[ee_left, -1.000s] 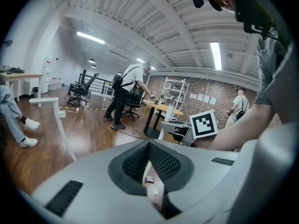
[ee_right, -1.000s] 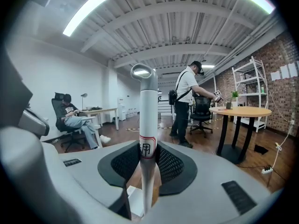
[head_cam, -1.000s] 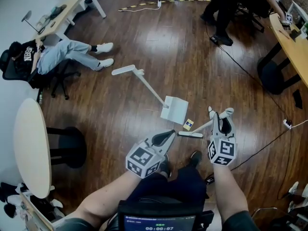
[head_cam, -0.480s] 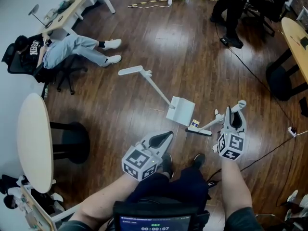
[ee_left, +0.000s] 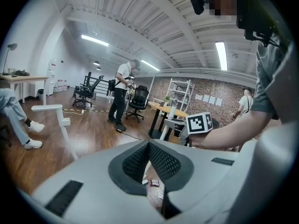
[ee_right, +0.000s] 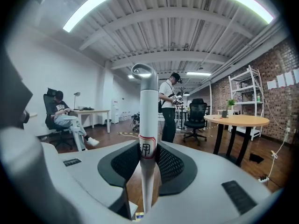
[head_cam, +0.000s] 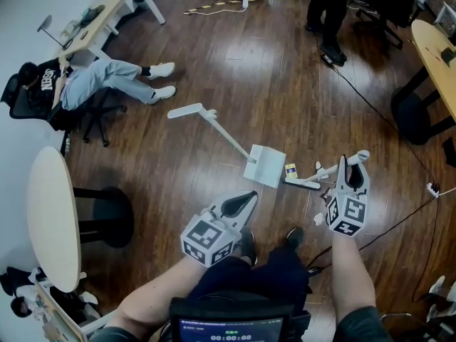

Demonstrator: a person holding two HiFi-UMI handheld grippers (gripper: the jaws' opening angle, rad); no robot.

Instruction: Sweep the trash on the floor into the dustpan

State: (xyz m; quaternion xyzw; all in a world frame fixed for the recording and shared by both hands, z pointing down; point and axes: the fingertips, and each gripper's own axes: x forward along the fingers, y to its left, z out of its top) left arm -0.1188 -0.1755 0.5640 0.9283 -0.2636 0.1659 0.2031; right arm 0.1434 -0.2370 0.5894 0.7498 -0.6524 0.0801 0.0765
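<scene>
A white dustpan lies on the wood floor, its long handle running up and left. A small yellow and blue scrap of trash sits just right of the pan. The broom head rests on the floor right below the scrap. My right gripper is shut on the white broom handle, which stands upright between its pads. Held low and to the left of the pan, my left gripper is shut with nothing in it. In the left gripper view, small scraps show on the floor beyond the tips.
A person sits in a chair at the far left, legs stretched out. Another person stands at the top. A round table is at the left, a second table at the right. A cable crosses the floor.
My right gripper has swung the broom right and away from me. The broom head has pushed the scrap up beside the dustpan's right side. The left gripper has barely moved.
</scene>
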